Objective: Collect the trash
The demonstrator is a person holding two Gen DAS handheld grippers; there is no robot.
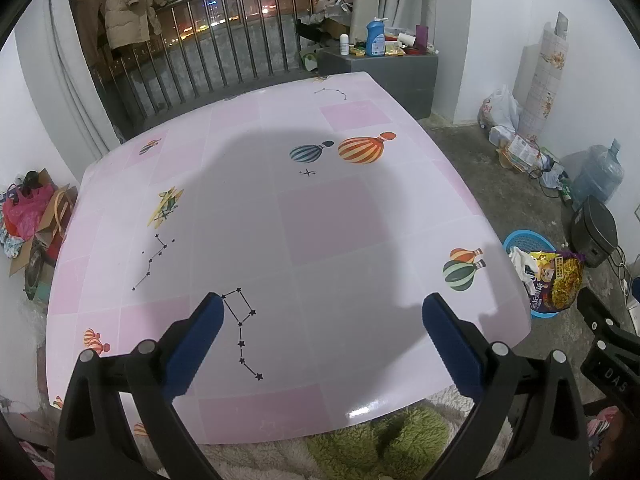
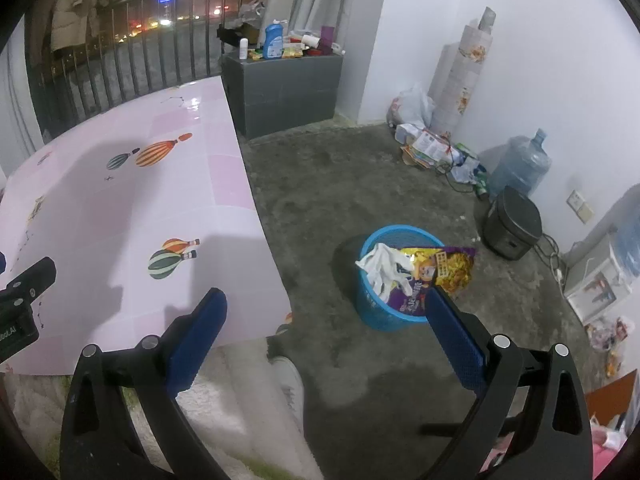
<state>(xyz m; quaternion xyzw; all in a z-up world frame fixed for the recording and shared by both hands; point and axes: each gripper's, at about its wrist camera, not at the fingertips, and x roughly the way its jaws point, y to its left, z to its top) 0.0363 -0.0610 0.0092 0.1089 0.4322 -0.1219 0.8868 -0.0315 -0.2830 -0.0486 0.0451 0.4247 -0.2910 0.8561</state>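
A blue plastic basket (image 2: pixel 376 312) stands on the concrete floor right of the table; it holds a purple-and-yellow snack bag (image 2: pixel 432 274) and crumpled white paper (image 2: pixel 384 264). The same basket (image 1: pixel 520 240) and snack bag (image 1: pixel 556 280) show past the table's right edge in the left wrist view. My left gripper (image 1: pixel 322 306) hovers open over the near part of the pink balloon-print table (image 1: pixel 280 200), nothing between its blue pads. My right gripper (image 2: pixel 326 300) is open too, empty, above the floor between the table's corner and the basket.
A grey cabinet (image 2: pixel 288 84) with bottles stands beyond the table. By the right wall lie bags and papers (image 2: pixel 428 144), a water jug (image 2: pixel 520 164) and a dark cooker (image 2: pixel 512 224). A shoe (image 2: pixel 288 384) and fluffy fabric (image 1: pixel 380 440) sit below the grippers. Bags (image 1: pixel 28 216) crowd the left floor.
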